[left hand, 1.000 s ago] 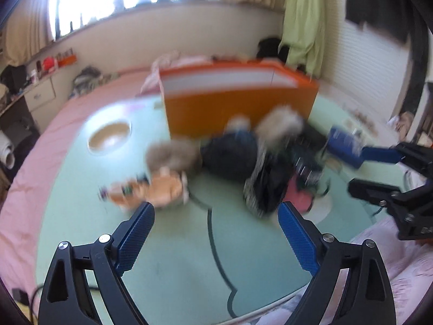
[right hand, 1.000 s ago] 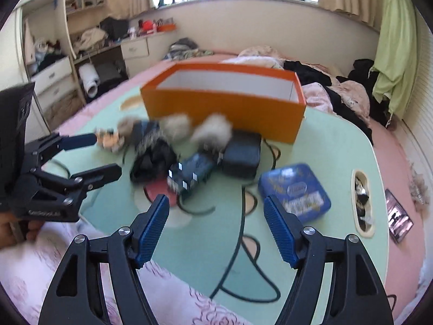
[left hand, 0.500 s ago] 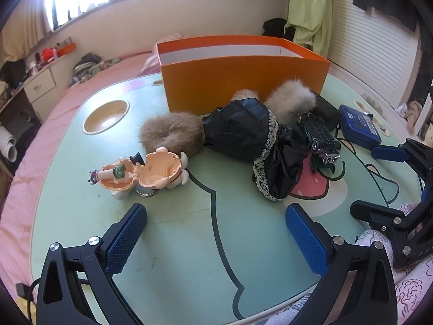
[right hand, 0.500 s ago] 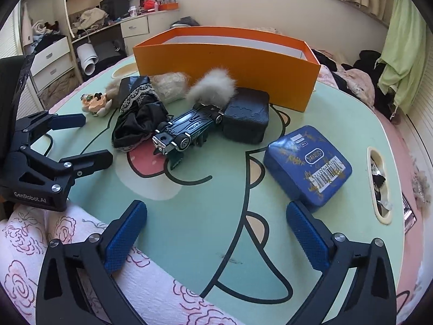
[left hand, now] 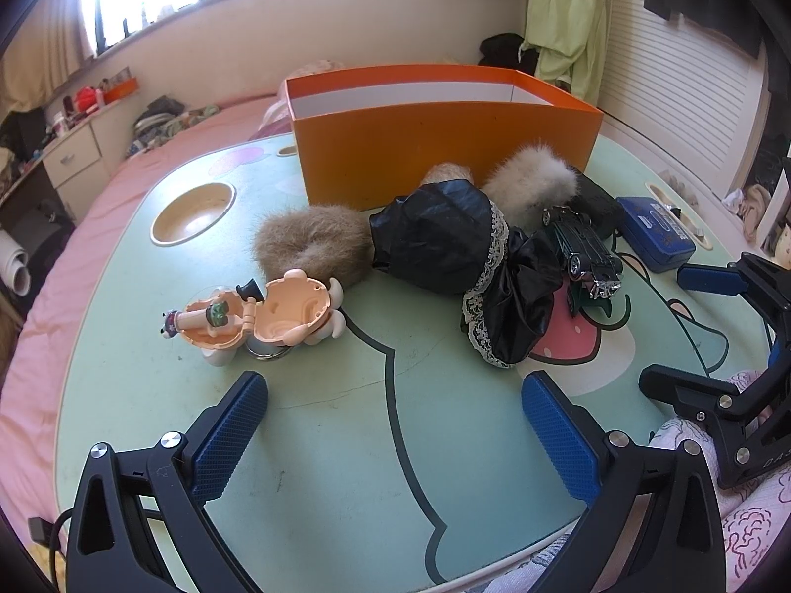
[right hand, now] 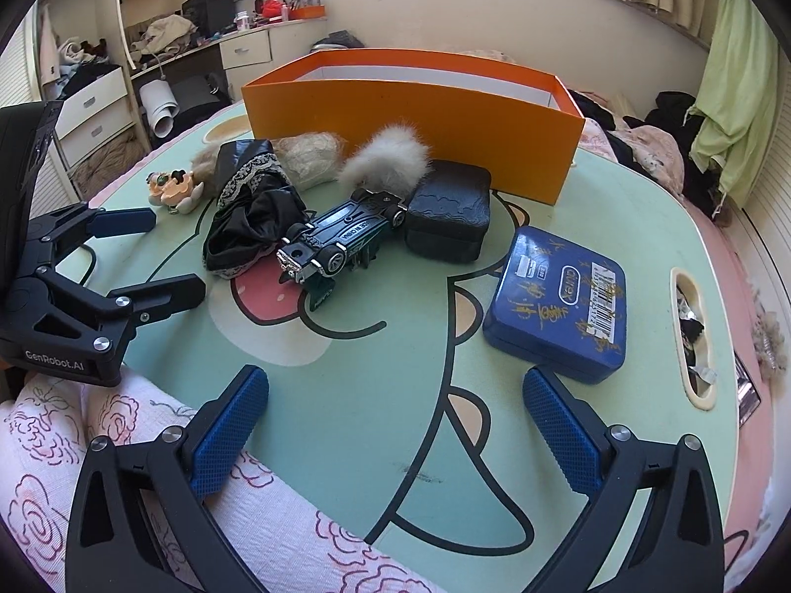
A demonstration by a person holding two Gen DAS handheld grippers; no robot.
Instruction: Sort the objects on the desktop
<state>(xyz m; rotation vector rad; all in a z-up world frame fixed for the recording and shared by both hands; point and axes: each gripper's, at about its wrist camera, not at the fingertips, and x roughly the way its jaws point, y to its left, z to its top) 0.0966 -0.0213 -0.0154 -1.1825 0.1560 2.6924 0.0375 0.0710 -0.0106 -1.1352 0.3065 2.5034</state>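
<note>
An open orange box [left hand: 445, 148] [right hand: 410, 108] stands at the back of the green table [left hand: 321, 469]. In front of it lie a brown fur scrunchie [left hand: 311, 242], a black lace-trimmed cloth [left hand: 445, 242] [right hand: 252, 207], a white fur puff [left hand: 534, 183] [right hand: 385, 158], an overturned toy car [left hand: 583, 252] [right hand: 341, 242], a black case [right hand: 450, 207], a blue tin [right hand: 558, 301] [left hand: 652, 232] and a peach toy figure [left hand: 262, 316] [right hand: 173, 188]. My left gripper [left hand: 395, 425] is open and empty near the table's front edge. My right gripper [right hand: 395, 425] is open and empty, near the blue tin.
The table has a round cup recess [left hand: 193, 212] at the left and a slot [right hand: 692, 331] with small items at the right. A floral cloth [right hand: 148, 444] lies at the front edge. A pink bed [left hand: 74, 247] surrounds the table.
Both grippers have opened wider and settled lower near the table's front edge. The view has steadied from blur. The objects on the table have not moved.
</note>
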